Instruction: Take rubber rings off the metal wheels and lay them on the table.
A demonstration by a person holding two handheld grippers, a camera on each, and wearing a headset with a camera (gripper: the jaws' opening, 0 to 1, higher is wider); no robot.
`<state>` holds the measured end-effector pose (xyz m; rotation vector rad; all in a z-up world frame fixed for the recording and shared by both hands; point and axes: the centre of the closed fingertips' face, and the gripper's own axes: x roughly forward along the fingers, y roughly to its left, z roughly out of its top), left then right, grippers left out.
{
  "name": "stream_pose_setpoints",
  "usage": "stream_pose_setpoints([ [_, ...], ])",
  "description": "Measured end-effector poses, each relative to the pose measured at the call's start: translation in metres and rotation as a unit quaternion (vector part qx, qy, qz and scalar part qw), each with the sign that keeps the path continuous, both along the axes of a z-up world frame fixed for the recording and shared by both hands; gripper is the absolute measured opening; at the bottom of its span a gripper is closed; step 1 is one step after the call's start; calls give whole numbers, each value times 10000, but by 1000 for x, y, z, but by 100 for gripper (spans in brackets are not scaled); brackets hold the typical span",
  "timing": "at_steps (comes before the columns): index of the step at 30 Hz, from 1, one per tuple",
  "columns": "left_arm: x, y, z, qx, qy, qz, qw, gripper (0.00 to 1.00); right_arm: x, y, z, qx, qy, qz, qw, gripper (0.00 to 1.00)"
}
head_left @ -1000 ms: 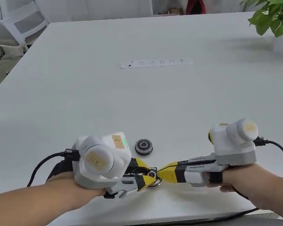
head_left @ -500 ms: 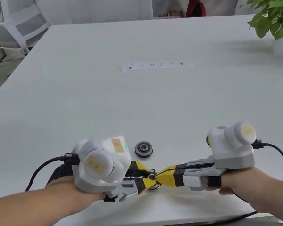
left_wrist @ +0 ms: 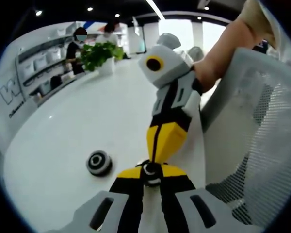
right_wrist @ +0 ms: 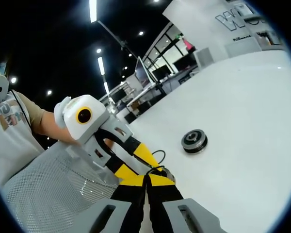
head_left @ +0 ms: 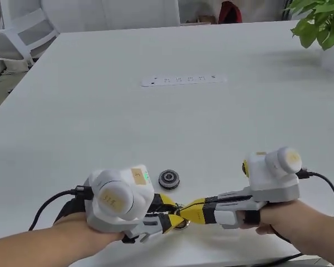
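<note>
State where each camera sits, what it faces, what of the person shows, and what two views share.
Head view: on the person's head, facing down at the left gripper and right gripper over the table; both forearms show.
Left gripper view: on the left gripper, past a small wheel in its jaws toward the right gripper; an arm shows.
Right gripper view: on the right gripper, facing the left gripper; arm and shirt show.
Shared: the loose wheel, in both gripper views.

Wall sign (right_wrist: 229, 20): large letters "WO"; remainder cut off. Wall lettering (left_wrist: 7, 94): "W" legible, rest unreadable. Orange sticker (head_left: 138, 176) on left claw (head_left: 177, 214) body: print too small to read. Shirt print (right_wrist: 2, 114): blurred, unreadable.
</note>
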<state>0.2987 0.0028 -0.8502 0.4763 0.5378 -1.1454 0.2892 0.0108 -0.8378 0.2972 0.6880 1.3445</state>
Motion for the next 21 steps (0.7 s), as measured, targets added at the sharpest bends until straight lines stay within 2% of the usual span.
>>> stream_pose_setpoints([
  [3, 0, 0, 0, -32, 0, 6, 10000, 12, 2, -2, 2, 96, 61, -83, 9999, 0],
  [9, 0, -1, 0, -56, -15, 6, 10000, 13, 7, -6, -6, -114, -58, -148, 9998, 0],
  [21, 1, -2, 0, -94, 40, -5, 9999, 13, 9, -7, -9, -251, -127, -154, 9995, 0],
])
